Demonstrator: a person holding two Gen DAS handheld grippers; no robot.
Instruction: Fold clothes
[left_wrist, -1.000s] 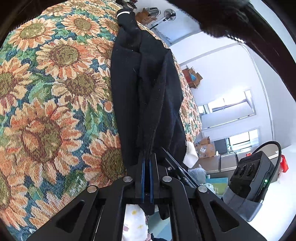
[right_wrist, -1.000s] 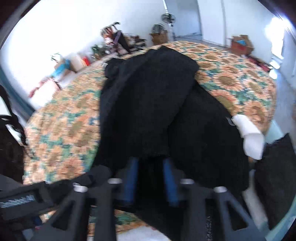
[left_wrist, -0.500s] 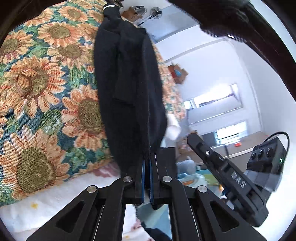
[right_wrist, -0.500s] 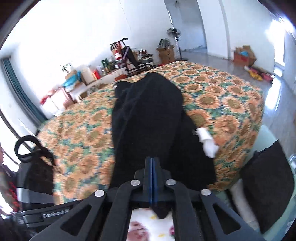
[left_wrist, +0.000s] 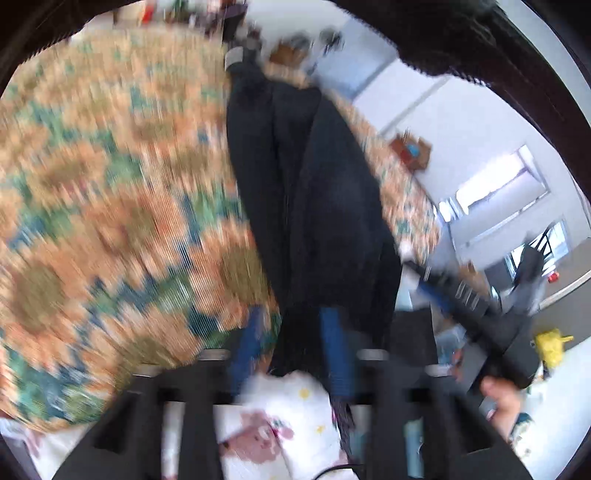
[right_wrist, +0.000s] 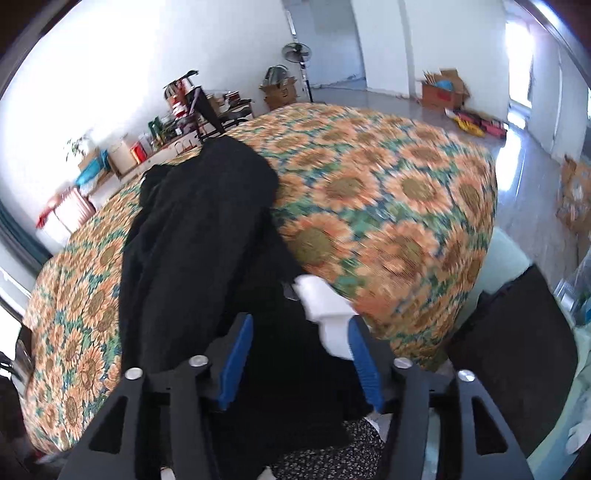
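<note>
On the sunflower-print bedspread (right_wrist: 388, 192) a black garment (right_wrist: 192, 236) lies lengthwise, its near end draped over the edge between the parted fingers of the right gripper (right_wrist: 301, 363) and the left gripper (left_wrist: 291, 347), both spread wide, gripping nothing.

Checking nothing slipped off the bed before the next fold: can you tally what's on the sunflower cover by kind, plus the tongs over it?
Black garment: 1
White tag on the garment: 1
Tongs: 2, left and right, both open
Total: 4, on the sunflower cover
</note>
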